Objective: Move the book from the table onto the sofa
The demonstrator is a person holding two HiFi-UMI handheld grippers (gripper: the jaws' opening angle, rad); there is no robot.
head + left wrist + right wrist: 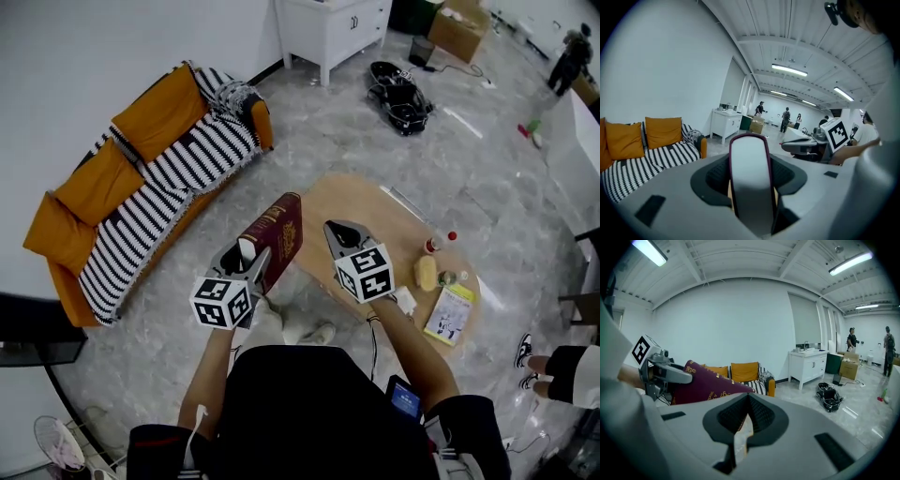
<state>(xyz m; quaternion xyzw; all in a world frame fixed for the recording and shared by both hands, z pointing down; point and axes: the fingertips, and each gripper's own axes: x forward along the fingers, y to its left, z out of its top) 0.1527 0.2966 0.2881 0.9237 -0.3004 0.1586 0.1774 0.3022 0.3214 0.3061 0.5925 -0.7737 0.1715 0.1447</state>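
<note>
Grey marble floor (375, 141), striped orange sofa (141, 187) far left, round wooden table (370, 202) centre; maroon book (281, 239) upright in air above table's near left edge; left gripper view: left gripper (751, 180) clamped on book; right gripper view: right gripper (747, 401) jaws together, empty.

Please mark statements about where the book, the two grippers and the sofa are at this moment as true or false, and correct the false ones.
1. The left gripper is closed on the maroon book. True.
2. The book lies flat on the table. False: it is held in the air, standing on its edge.
3. The sofa carries orange cushions. True.
4. The right gripper also grips the book. False: it is beside the book, apart from it, with its jaws together on nothing.
5. The book already rests on the sofa. False: it is in the left gripper, near the table.
</note>
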